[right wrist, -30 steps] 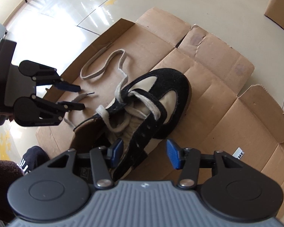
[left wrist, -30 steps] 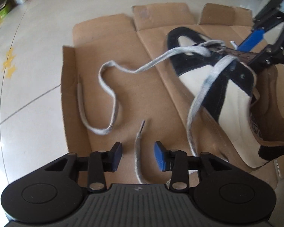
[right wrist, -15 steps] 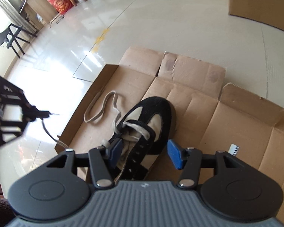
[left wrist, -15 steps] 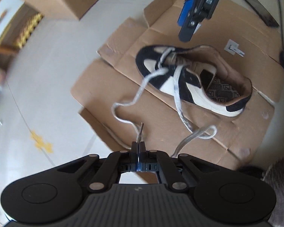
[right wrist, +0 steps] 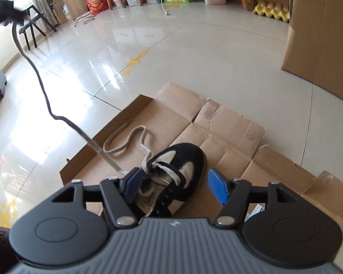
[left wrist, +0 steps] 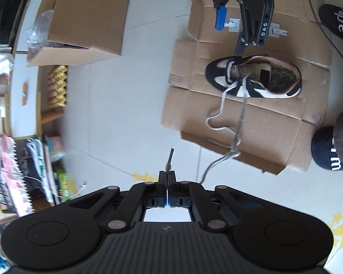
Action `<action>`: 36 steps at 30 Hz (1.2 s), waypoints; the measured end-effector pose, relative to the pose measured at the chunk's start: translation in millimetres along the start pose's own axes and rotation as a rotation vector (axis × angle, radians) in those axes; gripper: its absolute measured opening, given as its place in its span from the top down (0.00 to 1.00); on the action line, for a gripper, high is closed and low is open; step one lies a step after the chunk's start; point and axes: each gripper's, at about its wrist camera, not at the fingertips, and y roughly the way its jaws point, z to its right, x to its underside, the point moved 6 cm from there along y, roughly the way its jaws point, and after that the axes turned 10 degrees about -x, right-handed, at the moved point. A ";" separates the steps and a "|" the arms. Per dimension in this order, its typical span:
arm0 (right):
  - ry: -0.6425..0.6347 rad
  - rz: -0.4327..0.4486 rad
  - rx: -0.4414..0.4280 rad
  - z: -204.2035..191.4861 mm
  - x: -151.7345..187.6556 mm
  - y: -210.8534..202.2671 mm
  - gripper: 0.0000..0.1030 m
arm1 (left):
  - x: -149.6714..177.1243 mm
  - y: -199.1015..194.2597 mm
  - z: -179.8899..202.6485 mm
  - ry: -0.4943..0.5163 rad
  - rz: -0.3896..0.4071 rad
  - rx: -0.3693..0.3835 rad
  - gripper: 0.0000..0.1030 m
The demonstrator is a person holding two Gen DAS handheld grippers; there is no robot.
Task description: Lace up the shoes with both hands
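A black and cream shoe [left wrist: 253, 80] [right wrist: 183, 164] lies on flattened cardboard [left wrist: 263, 125] [right wrist: 217, 123]. High above the floor, my left gripper [left wrist: 167, 178] is shut on one end of the grey lace [left wrist: 240, 123], and the aglet [left wrist: 170, 159] sticks out past the pads. That strand [right wrist: 43, 86] rises from the shoe to the left gripper [right wrist: 4, 16] at the top left. The other lace end lies in a loose loop [right wrist: 125, 141] on the cardboard. My right gripper [right wrist: 176, 182] [left wrist: 231, 32] hovers over the shoe with its jaws opening and no thing gripped between them.
A large cardboard box [left wrist: 84, 16] [right wrist: 320, 34] stands on the tiled floor beyond the mat. Yellow egg trays [right wrist: 272, 9] and cluttered shelves line the wall, and a chair [right wrist: 34, 22] stands far left. A person's feet in dark socks [left wrist: 331, 150] rest by the cardboard edge.
My left gripper closed on the lace end, rose well above the floor and rolled, drawing the strand up. My right gripper lifted a little and its jaws widened.
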 end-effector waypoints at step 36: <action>0.044 0.001 0.050 19.3 19.1 9.1 0.30 | -53.5 33.2 18.5 0.000 0.123 0.058 1.00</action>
